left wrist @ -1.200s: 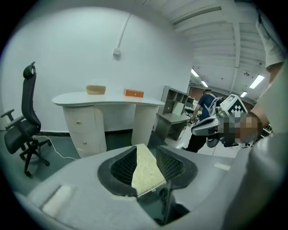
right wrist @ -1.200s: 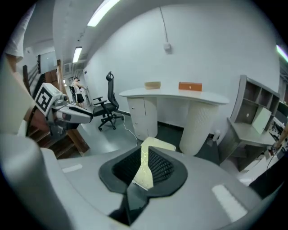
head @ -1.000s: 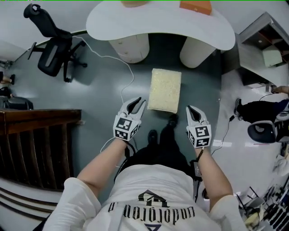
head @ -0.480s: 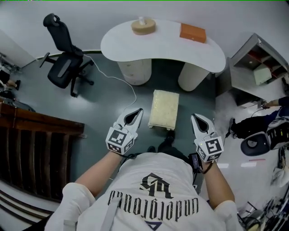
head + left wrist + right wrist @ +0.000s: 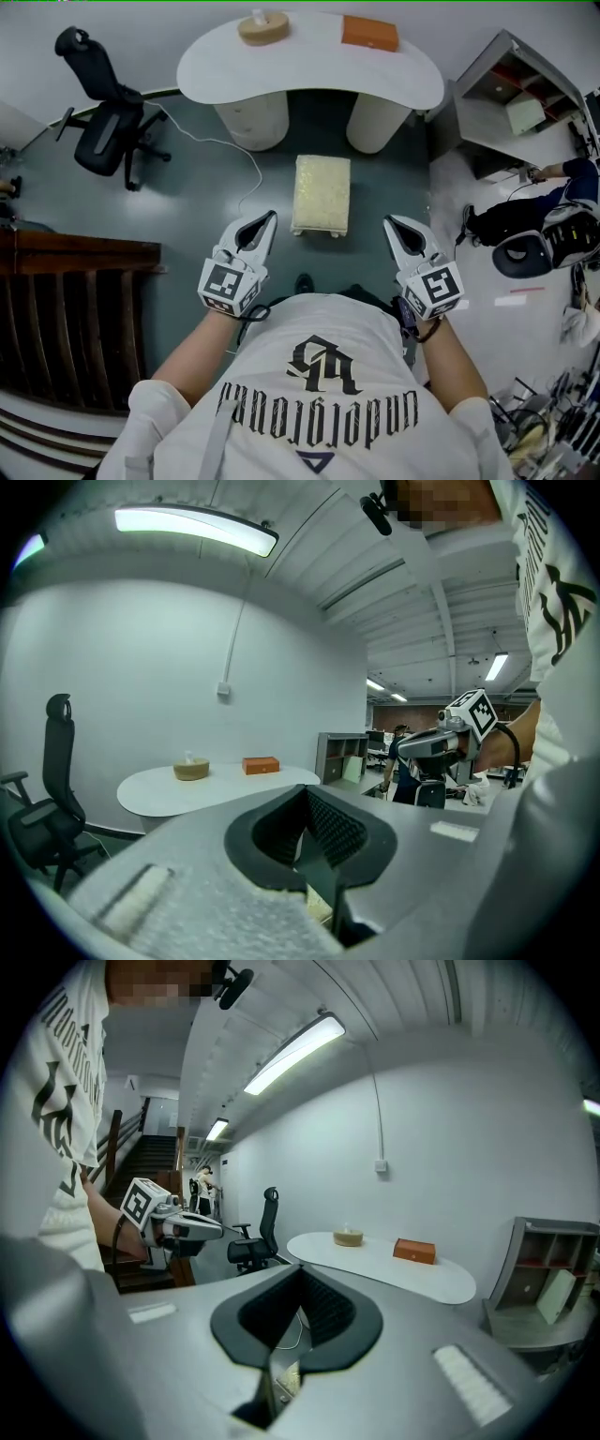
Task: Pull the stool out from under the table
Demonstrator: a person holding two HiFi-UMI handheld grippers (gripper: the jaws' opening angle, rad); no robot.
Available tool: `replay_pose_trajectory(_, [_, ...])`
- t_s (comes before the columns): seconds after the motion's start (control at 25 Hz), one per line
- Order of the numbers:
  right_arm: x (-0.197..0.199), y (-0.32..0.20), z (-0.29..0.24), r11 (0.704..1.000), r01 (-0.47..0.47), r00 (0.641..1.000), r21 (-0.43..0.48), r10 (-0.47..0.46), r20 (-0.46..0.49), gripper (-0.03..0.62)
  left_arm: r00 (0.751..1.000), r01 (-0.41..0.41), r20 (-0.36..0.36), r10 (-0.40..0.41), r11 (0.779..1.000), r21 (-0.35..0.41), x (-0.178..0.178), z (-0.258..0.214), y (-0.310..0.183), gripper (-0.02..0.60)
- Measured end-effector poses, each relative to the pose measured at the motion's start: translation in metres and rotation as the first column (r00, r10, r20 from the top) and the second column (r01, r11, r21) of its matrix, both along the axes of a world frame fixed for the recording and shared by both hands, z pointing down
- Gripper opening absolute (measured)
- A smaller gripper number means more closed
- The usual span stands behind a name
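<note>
— Stool (image 5: 322, 194) is standing out on the grey-green floor (image 5: 187, 197), isn't it?

— Yes. It is sitting just nearer than the two round pedestals of the white worktop (image 5: 309, 61), lined up with the gap between them and clear of the top's near edge.

— And what are the tongs doing?

— The left tongs (image 5: 266, 221) are pressing their jaws together with nothing between them, and the right tongs (image 5: 393, 226) are doing the same. Both are hovering nearer than the stool, one off to each side of it, touching nothing.

— Is anything lying on the worktop?

— A round wooden holder (image 5: 262, 26) is resting toward its left and an orange box (image 5: 369, 32) toward its right, both along the far side.

— What else is standing around?

— A black office chair (image 5: 108, 131) is sitting well off to the left, and a white cable (image 5: 253, 159) is trailing over the floor between it and the stool. An open shelf unit (image 5: 506, 103) is standing to the right of the worktop.
</note>
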State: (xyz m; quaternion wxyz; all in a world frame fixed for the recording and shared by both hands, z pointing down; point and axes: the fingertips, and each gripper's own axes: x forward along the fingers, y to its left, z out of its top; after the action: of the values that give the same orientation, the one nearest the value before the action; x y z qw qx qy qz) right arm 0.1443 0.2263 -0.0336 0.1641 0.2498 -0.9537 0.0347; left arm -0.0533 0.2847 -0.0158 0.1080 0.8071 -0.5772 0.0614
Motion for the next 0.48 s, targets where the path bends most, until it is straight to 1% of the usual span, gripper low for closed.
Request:
replay_pose_trajectory(0.08, [0.008, 0.003, -0.003, 1.000, 0.017, 1.000, 0.007, -0.017, -0.004, 0.002, 1.000, -0.006, -0.003, 0.006, 1.000, 0.001, 0.013, -0.001, 0.004, 0.005])
replay_pose_trajectory(0.2, [0.030, 0.015, -0.006, 1.000, 0.021, 1.000, 0.005, -0.021, 0.017, 0.002, 1.000, -0.011, 0.000, 0.011, 1.000, 0.003, 0.038, -0.003, 0.017, 0.005])
replay_pose_trajectory(0.48, [0.113, 0.045, -0.011, 0.998, 0.062, 0.997, -0.001, -0.061, 0.037, 0.002, 1.000, -0.001, 0.012, 0.001, 1.000, -0.009, 0.127, -0.005, 0.040, 0.005])
